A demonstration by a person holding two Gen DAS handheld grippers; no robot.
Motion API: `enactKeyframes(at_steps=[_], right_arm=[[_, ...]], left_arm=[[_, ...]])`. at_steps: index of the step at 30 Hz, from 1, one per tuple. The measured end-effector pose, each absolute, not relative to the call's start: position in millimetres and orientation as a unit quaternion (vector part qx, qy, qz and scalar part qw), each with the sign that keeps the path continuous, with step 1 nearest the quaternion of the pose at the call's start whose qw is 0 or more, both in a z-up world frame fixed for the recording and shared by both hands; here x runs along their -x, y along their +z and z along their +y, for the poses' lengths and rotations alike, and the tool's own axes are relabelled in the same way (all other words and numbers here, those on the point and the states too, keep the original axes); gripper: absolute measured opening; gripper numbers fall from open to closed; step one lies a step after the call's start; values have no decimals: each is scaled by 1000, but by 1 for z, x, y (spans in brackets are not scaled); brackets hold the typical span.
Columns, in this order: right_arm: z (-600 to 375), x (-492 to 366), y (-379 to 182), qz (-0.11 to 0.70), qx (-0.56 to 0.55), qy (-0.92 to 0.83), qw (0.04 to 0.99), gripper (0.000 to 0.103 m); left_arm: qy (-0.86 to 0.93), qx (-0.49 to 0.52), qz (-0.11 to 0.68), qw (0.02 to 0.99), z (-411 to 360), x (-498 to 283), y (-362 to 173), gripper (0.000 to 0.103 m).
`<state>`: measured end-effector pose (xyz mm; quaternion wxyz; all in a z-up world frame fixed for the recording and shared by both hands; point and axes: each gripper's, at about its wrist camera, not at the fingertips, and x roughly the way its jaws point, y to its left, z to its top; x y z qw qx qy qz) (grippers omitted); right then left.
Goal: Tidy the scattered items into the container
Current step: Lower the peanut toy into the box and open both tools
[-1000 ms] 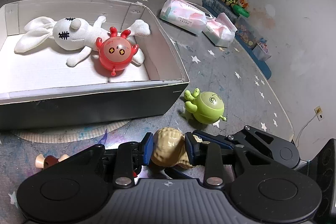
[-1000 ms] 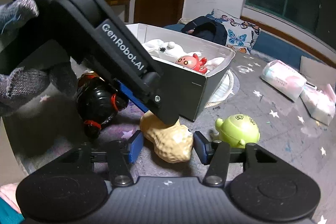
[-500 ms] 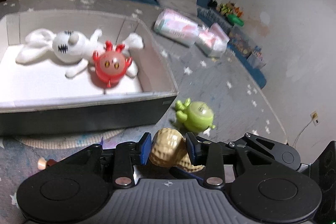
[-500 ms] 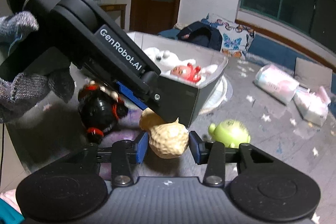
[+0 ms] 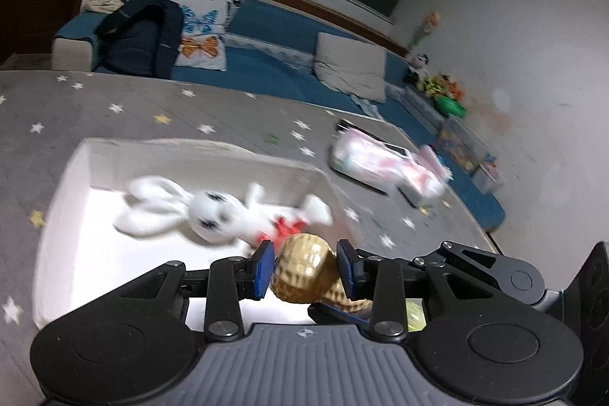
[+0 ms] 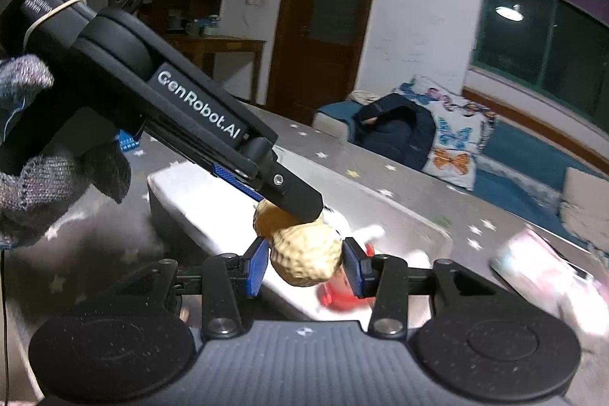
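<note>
Over the grey star-patterned counter [image 5: 160,109] I see open room beyond the white box [image 5: 64,215], out to the tissue packs [image 5: 384,162] near the far edge. Everything in the box is blurred: a white rabbit plush [image 5: 213,208], and a red toy [image 6: 338,288] mostly hidden behind the peanut toy [image 5: 304,273]. I hold that peanut over the box's near rim, both claws pinching it: my left claw [image 5: 304,269] on one lobe, my right claw [image 6: 306,263] on the other. "GenRobot.AI" reads along the left tool; lettering above it is cut off.
</note>
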<state>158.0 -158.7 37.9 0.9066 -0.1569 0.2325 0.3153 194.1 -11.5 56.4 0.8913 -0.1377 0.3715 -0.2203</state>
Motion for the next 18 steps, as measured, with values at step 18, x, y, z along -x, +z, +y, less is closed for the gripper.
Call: enactKeyframes(at_steps=[18], right_arm=[[-109, -274, -8, 403, 99, 366, 833, 42]], left_arm=[[-168, 148, 451, 864, 37, -274, -4, 38]])
